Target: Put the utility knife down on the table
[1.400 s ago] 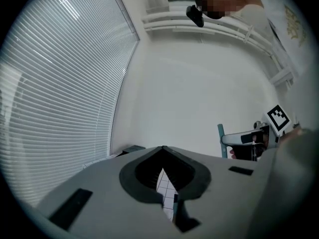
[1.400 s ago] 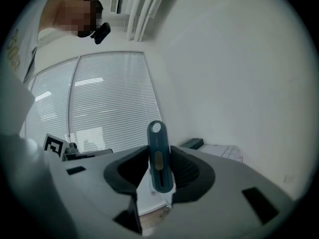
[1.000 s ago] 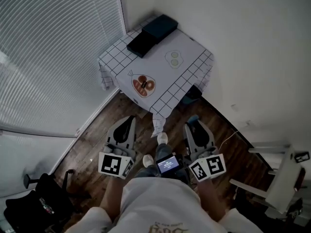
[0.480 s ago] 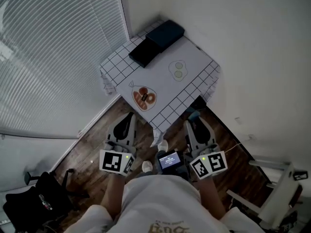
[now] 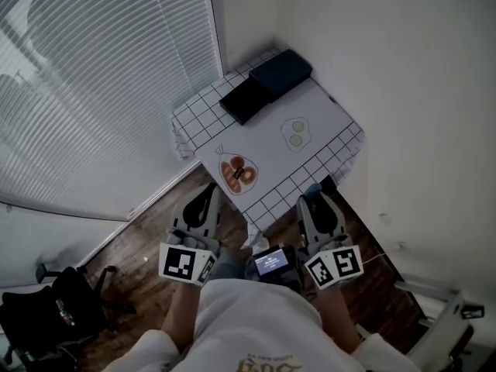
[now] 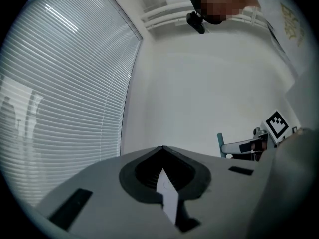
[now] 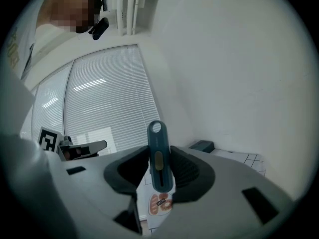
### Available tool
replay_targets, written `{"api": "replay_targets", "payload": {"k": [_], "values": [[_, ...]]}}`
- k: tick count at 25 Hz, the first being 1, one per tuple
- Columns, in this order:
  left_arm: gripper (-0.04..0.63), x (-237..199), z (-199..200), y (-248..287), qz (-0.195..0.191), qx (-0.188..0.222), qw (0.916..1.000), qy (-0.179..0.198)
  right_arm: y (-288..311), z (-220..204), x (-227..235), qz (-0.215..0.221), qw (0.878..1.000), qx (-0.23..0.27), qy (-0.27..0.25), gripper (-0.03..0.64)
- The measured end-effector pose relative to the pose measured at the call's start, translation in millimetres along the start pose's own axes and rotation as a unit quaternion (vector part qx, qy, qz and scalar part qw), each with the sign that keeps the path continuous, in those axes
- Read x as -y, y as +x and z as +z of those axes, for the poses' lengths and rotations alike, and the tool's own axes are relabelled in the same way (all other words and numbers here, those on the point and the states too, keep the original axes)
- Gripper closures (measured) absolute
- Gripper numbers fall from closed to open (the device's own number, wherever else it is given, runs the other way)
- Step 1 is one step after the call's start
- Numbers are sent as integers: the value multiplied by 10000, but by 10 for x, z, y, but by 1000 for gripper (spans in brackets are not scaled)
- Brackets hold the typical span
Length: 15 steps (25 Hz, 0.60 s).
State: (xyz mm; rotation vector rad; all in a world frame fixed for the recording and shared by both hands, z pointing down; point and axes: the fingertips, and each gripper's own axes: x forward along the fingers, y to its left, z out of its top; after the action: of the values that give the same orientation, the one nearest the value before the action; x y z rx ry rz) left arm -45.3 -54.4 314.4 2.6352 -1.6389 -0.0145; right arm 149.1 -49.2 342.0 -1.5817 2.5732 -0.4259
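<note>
Right gripper [image 7: 159, 172]: its jaws were closed on the knife [image 7: 158, 156], one pad on each flat side.
Knife: blue, it stood up between the pads, and the end with the round hole pointed away from the camera.
Place of knife: in the air over the wood floor [image 5: 147, 242], just beside the near corner of the table [image 5: 273, 139], not touching it.
Left gripper [image 6: 163, 169]: jaws together, nothing between them.
Table: white cloth with a grid border; two dark boxes [image 5: 268, 84] lay at its far corner.

Cloth-covered table [image 5: 267, 134], black box [image 5: 245, 99], dark blue box [image 5: 280, 72]
</note>
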Motion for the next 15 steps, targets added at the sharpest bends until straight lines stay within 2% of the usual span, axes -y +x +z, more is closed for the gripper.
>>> {"api": "replay_targets", "payload": {"k": [7,15], "values": [[588,-117,-49,279,-41,3,9998,-187,245,-17,133,-242,9996,-118,-57,477],[588,-312,-59,625,-272,-28,9996,64,505,-20,242,-505,9986,-144,-8,477]]}}
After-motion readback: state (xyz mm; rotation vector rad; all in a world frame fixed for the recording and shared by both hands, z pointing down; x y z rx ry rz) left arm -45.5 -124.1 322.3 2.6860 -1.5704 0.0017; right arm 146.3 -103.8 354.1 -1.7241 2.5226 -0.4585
